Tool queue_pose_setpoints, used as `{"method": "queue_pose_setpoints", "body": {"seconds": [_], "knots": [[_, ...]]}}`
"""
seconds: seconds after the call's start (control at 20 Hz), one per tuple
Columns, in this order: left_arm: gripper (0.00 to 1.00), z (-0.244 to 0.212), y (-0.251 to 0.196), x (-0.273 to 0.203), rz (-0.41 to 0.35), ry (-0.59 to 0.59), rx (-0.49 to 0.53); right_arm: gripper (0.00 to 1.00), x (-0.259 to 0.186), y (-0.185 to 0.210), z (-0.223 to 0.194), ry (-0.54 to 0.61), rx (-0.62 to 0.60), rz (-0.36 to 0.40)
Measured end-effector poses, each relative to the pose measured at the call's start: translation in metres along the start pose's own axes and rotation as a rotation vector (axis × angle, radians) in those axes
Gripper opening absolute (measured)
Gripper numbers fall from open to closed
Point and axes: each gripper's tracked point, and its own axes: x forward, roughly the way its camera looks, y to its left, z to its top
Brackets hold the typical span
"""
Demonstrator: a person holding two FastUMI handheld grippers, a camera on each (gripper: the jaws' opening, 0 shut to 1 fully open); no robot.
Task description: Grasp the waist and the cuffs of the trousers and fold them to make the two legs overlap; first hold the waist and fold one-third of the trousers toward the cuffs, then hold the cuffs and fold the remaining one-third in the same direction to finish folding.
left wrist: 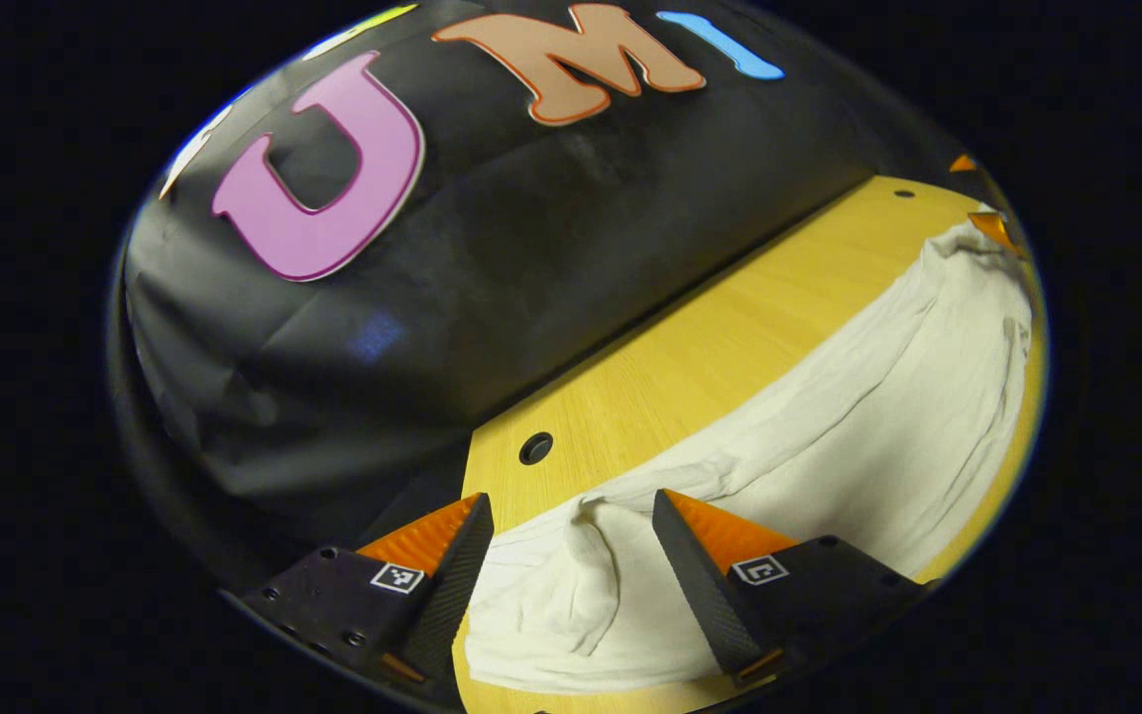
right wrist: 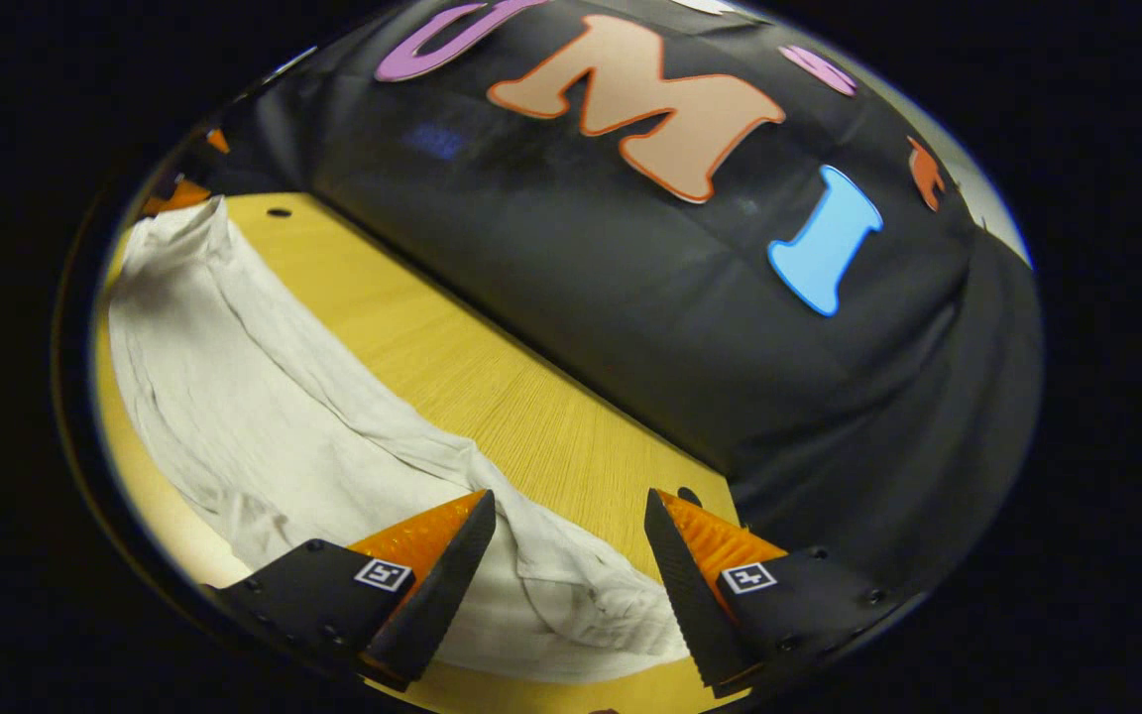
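White trousers (left wrist: pixel 829 416) lie stretched flat along the yellow worktop (left wrist: pixel 690 357), running from 6 toward 2 o'clock in the left gripper view. Left gripper (left wrist: pixel 571 511): jaws wide, straddling one bunched end, nothing gripped. Right gripper (right wrist: pixel 569 506): jaws wide over the opposite end of the trousers (right wrist: pixel 264 416), holding nothing.

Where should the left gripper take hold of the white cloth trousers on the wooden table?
At the bunched end of the white cloth trousers, lying between the open left gripper fingers. Come straight down from above: the raised fold there probably gives something to pinch, whereas the rest lies flat.
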Motion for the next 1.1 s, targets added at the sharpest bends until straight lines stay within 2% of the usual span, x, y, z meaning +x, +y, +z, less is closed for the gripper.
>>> {"method": "queue_pose_setpoints", "body": {"seconds": [0.2, 0.3, 0.5, 0.55, 0.65, 0.95, 1.1], "knots": [[0.96, 0.028, -0.014, -0.05, -0.025, -0.08, -0.11, 0.97, -0.019, -0.042, -0.014, 0.013, 0.207, -0.038], [0.96, 0.036, -0.015, -0.07, -0.017, -0.1, -0.122, 1.0, -0.02, -0.063, -0.033, 0.041, 0.307, -0.062], [0.95, 0.045, -0.027, -0.092, -0.015, -0.114, -0.141, 0.97, -0.025, -0.102, -0.069, 0.09, 0.528, -0.107], [0.96, 0.046, -0.031, -0.094, -0.02, -0.112, -0.146, 0.99, -0.024, -0.111, -0.078, 0.104, 0.564, -0.122], [0.96, 0.047, -0.038, -0.101, -0.032, -0.106, -0.148, 0.98, -0.024, -0.123, -0.096, 0.136, 0.606, -0.14], [0.96, 0.053, -0.045, -0.112, -0.032, -0.105, -0.118, 0.99, -0.002, -0.114, -0.142, 0.246, 0.751, -0.097], [0.96, 0.052, -0.05, -0.115, -0.028, -0.098, -0.111, 0.92, 0.01, -0.099, -0.163, 0.319, 0.864, -0.058]]}}
